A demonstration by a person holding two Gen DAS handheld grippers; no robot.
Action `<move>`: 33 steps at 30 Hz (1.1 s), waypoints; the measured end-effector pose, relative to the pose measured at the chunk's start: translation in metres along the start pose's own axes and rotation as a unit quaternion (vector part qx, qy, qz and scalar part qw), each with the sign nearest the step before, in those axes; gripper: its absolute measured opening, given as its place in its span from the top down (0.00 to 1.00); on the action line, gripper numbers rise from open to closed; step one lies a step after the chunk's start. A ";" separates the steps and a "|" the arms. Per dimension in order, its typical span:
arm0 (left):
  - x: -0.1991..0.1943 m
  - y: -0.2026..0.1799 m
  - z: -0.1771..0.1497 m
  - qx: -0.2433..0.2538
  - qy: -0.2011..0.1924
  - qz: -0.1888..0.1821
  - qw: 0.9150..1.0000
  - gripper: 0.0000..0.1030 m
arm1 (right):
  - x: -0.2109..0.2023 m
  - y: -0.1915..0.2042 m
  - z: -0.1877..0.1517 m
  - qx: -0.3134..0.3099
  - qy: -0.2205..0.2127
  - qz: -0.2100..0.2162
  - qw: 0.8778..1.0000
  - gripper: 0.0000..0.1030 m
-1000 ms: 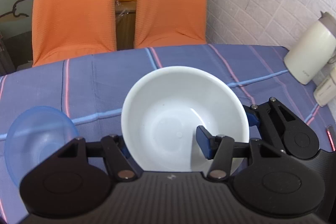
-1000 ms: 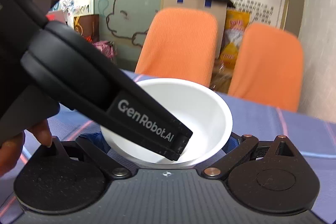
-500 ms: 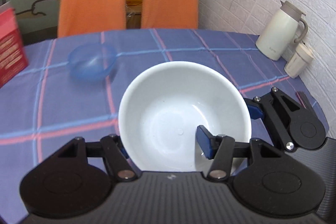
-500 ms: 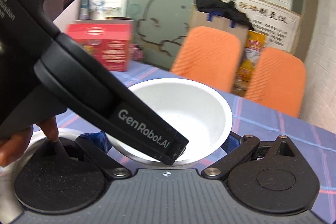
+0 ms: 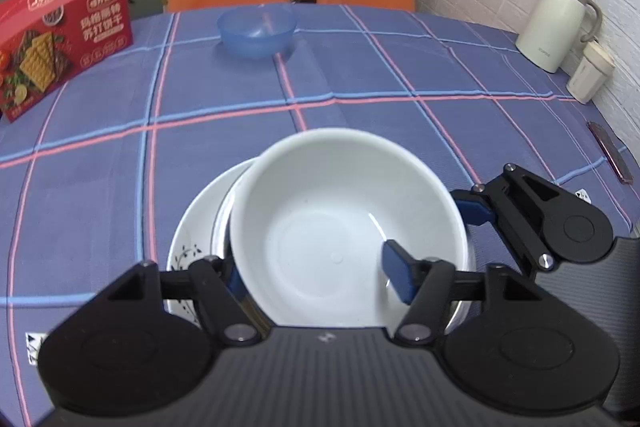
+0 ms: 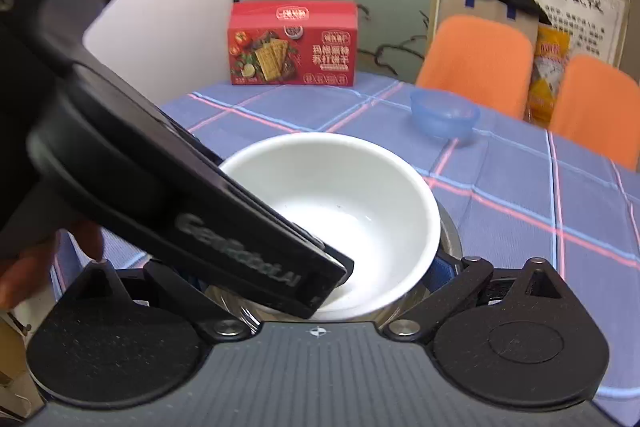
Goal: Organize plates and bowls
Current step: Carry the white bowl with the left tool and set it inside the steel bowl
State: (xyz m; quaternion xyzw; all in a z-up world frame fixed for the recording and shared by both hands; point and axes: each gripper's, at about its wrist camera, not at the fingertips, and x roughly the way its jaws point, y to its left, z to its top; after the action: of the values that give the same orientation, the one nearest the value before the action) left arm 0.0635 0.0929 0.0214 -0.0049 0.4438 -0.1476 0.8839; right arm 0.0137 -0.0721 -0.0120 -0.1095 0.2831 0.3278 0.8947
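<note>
White bowl (image 5: 336,227): held at the near edge of the surface (image 5: 360,75), over a metal bowl (image 5: 224,223) and a patterned plate (image 5: 188,247); whether it touches them cannot be told.
Left gripper (image 5: 316,277): closed on the white bowl, one blue pad inside the wall, the other outside at the left rim.
Right gripper (image 6: 316,267): clamped on the white bowl's rim at the right, one blue pad showing outside it.
Blue bowl (image 5: 256,29): far edge of the surface, well apart.
Red cracker box (image 5: 60,31): upright at the far left corner.
Cream jug (image 5: 556,23): right edge, near the wall.
</note>
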 end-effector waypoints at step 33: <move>-0.014 0.004 0.018 0.001 -0.040 0.027 0.999 0.16 | -0.027 -0.076 -0.029 0.147 -0.006 -0.013 0.989 0.15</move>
State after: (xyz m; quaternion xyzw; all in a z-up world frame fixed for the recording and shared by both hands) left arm 0.0705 0.0984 0.0423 0.0020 0.4079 -0.1240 0.9046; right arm 0.0339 -0.1548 -0.0191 0.0217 0.3218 0.2713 0.9068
